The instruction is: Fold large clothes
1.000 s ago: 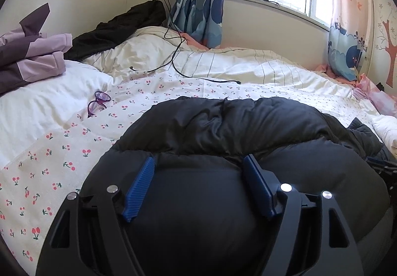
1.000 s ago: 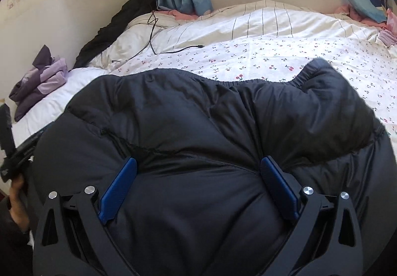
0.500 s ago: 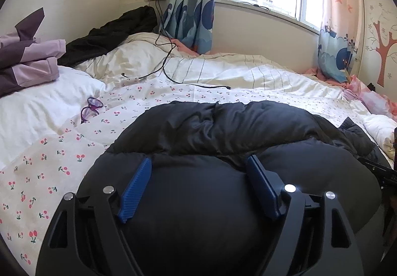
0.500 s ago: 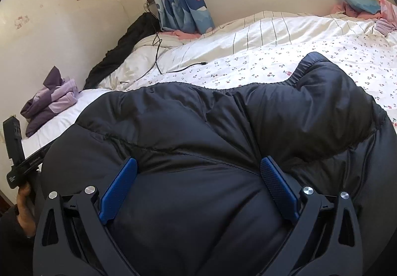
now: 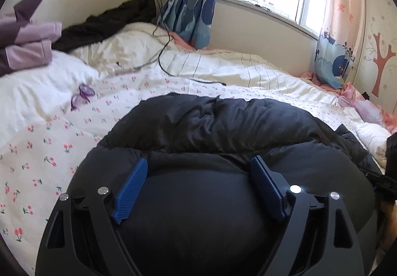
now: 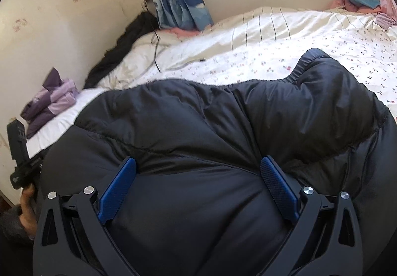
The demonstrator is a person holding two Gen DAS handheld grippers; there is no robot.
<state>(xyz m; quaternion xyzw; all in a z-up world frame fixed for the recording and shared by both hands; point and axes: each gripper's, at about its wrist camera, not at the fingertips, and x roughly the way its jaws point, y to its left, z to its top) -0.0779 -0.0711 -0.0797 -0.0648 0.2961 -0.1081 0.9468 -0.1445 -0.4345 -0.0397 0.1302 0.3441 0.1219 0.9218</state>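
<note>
A puffy black down jacket lies bunched on the bed and fills the lower half of both views. My left gripper is wide open, with a thick fold of the jacket bulging between its blue pads. My right gripper is wide open in the same way, with the padded fabric swelling between its pads. Whether the pads press the fabric cannot be told. The jacket's near edge is hidden under both grippers.
The bed has a cherry-print sheet and a striped quilt. Purple glasses, a black cable, a folded purple garment and another dark garment lie towards the left wall. Curtains hang under the window.
Both cameras have tilted up and pulled back a little, showing more wall and window. The jacket's fold has bulged further between the open pads. Jaw widths look unchanged.
</note>
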